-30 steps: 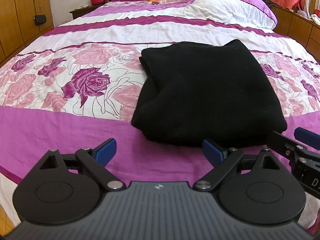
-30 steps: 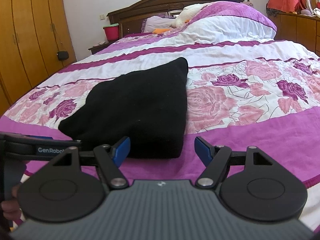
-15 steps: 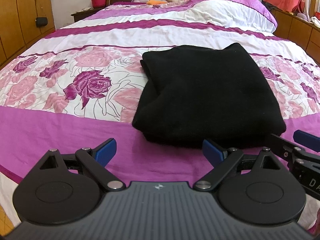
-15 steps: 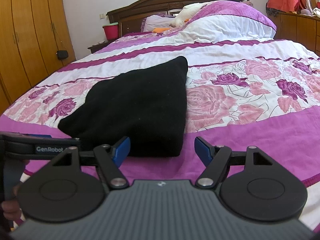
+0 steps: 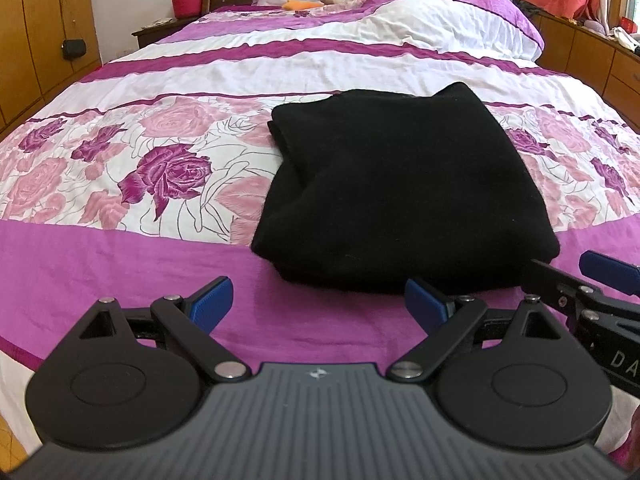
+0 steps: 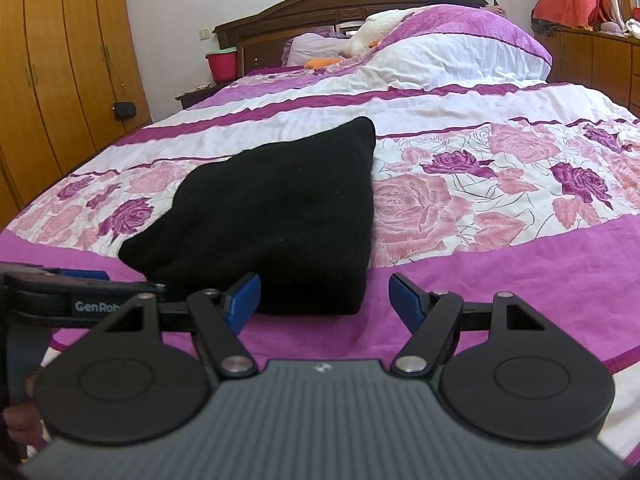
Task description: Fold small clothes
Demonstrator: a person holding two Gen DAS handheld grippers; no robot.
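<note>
Garment: black folded garment (image 5: 404, 196) lying flat on floral bedspread (image 5: 168, 168), near foot edge of bed, on the border between rose band and plain magenta band.
Left gripper state: left gripper (image 5: 318, 304) open, blue pads spread wide, nothing between them, clear of the cloth.
Right gripper state: right gripper (image 6: 324, 296) open, pads apart, nothing held; left pad just in front of the garment's near edge, contact not discernible.
Bearing from left gripper: garment at 12 to 1 o'clock, near edge just beyond the pads.
Bearing from right gripper: garment at 11 o'clock, near right corner almost dead ahead.
Long axis: running roughly 6 to 12 o'clock, away toward headboard (image 6: 348, 0); judged only slightly longer than wide.
Nearer hand: both about equally close to the near edge; judged no clear advantage.
Left view only: layered fold edges along the garment's left side, at 10 o'clock.
Right view only: straight right flank and thickness of the near right corner.
Task progress: judged compact and largely folded.
</note>
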